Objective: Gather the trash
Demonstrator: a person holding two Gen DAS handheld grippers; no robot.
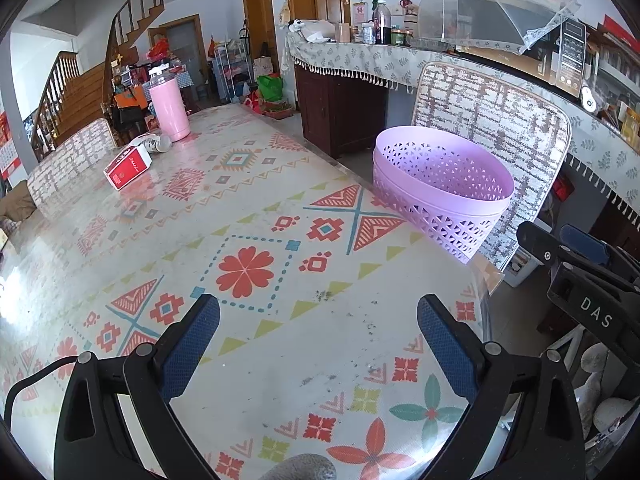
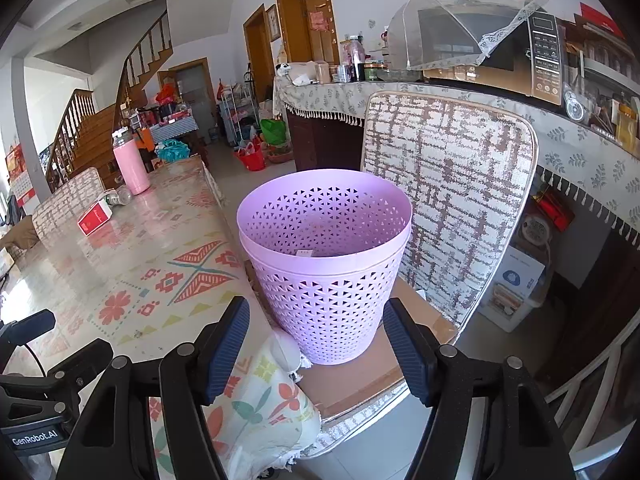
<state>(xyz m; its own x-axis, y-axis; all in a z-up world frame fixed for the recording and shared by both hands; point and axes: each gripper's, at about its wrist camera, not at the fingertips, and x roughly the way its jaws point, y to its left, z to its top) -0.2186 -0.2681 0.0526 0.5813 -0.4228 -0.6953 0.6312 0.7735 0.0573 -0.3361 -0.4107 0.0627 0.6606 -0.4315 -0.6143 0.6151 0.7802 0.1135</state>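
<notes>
Lilac bin and table litter

The perforated bin (image 2: 326,256) stands upright on a chair seat beside the table; a red box (image 1: 127,168) and a toppled bottle (image 1: 154,144) lie at the table's far end.

Left wrist view looks down over the patterned-cloth surface (image 1: 248,208), close above it, lilac perforated plastic basket (image 1: 440,200) off right. Right wrist view faces that basket (image 2: 324,264) near and head-on on the chair seat. Both catch the pink tumbler (image 1: 170,108) and far staircase (image 1: 68,92).
</notes>
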